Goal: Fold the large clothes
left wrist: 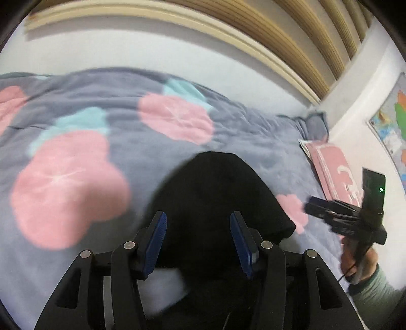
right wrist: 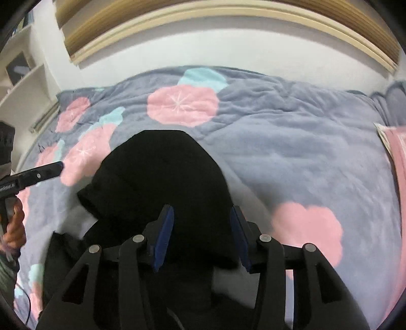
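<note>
A black garment [left wrist: 215,203] lies in a heap on a grey bedspread with pink and teal flowers [left wrist: 76,177]. My left gripper [left wrist: 198,228] is open and hovers over the garment's near part, holding nothing. In the right wrist view the same black garment [right wrist: 159,182] lies on the bedspread [right wrist: 291,157], and my right gripper [right wrist: 201,226] is open above its near edge, empty. The right gripper also shows at the right of the left wrist view [left wrist: 312,205]. The left gripper shows at the left edge of the right wrist view [right wrist: 57,168].
A pink folded item [left wrist: 335,172] lies at the bed's right side next to a grey pillow [left wrist: 314,124]. A white wall with a wooden ledge [right wrist: 228,22] runs behind the bed. A map [left wrist: 395,121] hangs on the right wall. White shelves [right wrist: 22,83] stand at the left.
</note>
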`<state>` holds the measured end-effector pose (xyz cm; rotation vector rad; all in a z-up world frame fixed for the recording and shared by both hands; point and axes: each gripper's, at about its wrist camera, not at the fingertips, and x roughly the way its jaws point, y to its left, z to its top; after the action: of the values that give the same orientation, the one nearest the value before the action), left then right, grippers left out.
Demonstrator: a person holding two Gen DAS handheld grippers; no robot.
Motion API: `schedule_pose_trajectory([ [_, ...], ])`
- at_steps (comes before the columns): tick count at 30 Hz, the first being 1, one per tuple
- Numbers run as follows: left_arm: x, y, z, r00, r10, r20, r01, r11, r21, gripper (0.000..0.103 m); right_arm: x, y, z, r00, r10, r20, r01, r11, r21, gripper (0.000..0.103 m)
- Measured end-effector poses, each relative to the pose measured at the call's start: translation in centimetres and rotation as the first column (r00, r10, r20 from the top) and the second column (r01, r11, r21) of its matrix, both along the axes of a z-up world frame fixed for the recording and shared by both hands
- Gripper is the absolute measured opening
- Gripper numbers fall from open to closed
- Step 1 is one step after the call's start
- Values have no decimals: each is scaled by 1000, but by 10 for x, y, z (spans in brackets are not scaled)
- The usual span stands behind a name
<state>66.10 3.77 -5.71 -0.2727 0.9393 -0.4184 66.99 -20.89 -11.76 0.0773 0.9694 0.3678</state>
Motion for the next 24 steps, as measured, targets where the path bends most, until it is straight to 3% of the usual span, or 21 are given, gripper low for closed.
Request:
schedule_pose_trajectory([
  [3,21,-24,-55,991,-21,-135,23,1000,14,53,10,19,-54,991,39,-127,-40,999,2,49],
  [5,23,-30,-95,977,10,-214,5,998,67,49,8,24,-92,979,58,-197,-62,998,-17,49],
  [7,20,-28,-117,974,31,-222,-23,999,38,49,1,23,-114,977,57,-205,-60,998,-8,49],
  [9,20,-27,-115,975,32,-219,-25,999,34,49,1,21,-114,979,54,-199,-54,999,8,49],
  [14,11,-39,-81,989,-16,-146,37,989,141,49,2,14,-85,979,92,-181,-93,996,3,49],
  [18,1,-38,-24,997,-68,-23,70,994,81,50,6,5,-18,992,123,-11,-122,991,63,49],
  [20,10,-36,-4,998,-61,16,61,998,1,50,28,13,3,990,135,44,-139,987,84,49],
  [22,26,-37,-1,999,-32,25,33,999,-40,50,57,27,4,986,154,64,-159,985,72,49],
  [24,50,-43,-21,1000,23,-20,-22,999,25,50,85,45,-9,982,186,35,-188,979,78,46],
])
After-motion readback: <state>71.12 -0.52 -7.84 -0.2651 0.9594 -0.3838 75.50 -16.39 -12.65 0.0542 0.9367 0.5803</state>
